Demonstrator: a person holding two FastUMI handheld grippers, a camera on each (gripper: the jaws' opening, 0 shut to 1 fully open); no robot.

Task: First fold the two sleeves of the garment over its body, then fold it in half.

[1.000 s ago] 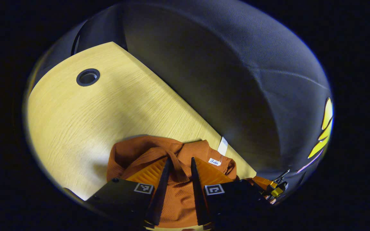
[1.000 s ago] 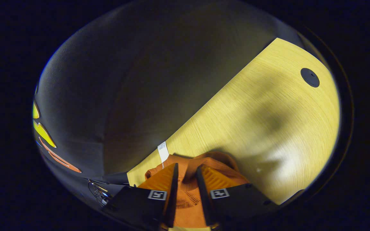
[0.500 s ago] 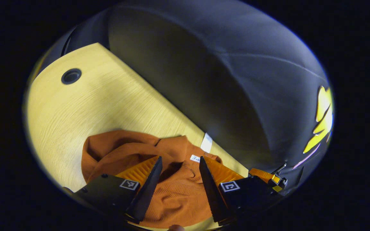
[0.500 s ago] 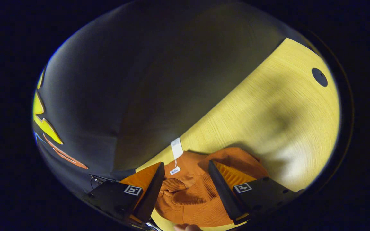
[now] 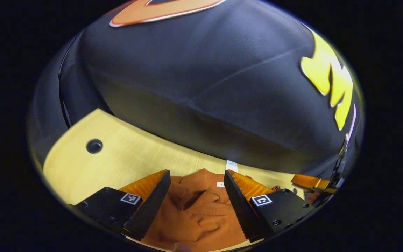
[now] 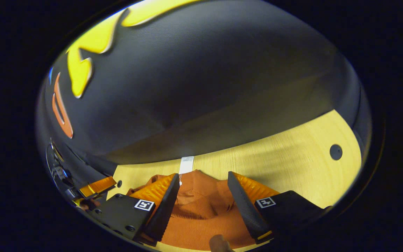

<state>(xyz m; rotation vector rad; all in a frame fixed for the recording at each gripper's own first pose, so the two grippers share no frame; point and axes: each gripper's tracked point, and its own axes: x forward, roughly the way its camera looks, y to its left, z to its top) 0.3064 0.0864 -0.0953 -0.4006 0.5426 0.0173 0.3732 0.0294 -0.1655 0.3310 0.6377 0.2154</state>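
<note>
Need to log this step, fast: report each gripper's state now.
Left gripper: open, holding nothing, above the orange garment.
Right gripper: open, holding nothing, above the same garment.

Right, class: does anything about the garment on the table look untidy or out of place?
Yes. The orange garment lies bunched and wrinkled rather than flat on the table, and its white tag sticks out past the far edge.

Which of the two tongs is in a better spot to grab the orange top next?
Hard to call; slightly the left. Both tongs, left and right, hang open over the rumpled orange top on the wooden table. The left's view shows a raised fold between its fingers.
</note>
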